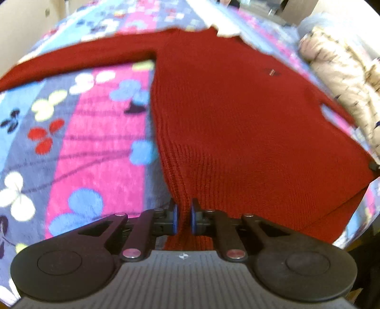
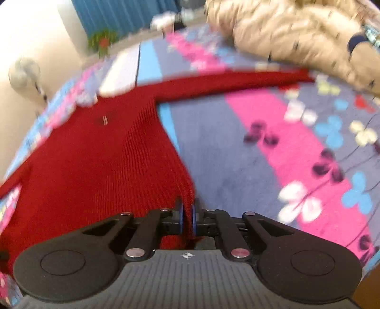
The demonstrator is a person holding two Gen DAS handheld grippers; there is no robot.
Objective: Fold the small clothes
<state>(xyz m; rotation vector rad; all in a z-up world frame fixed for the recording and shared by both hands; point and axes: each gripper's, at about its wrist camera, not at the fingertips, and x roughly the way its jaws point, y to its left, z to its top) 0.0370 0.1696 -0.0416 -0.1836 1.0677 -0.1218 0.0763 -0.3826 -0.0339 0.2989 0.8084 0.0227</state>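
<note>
1. Red knitted sweater (image 1: 237, 114) was seen spread front-up on a bed covered by a floral blanket (image 1: 95, 133) striped in pink, blue and grey.
2. Its lower hem was caught at both corners: the left gripper (image 1: 184, 219) was pressed together on a bunched fold of knit at one corner.
3. The right gripper (image 2: 187, 219) was likewise clamped on a narrow ridge of the hem at the opposite corner.
4. One sleeve was stretched out sideways across the blanket in each wrist view, and a small stitched logo (image 1: 272, 72) was visible on the chest.
5. A beige padded coat (image 2: 296, 35) was heaped near the far sleeve's cuff, at the blanket's edge.
6. Blue curtains (image 2: 123, 14) were visible beyond the bed; both views were blurred.
</note>
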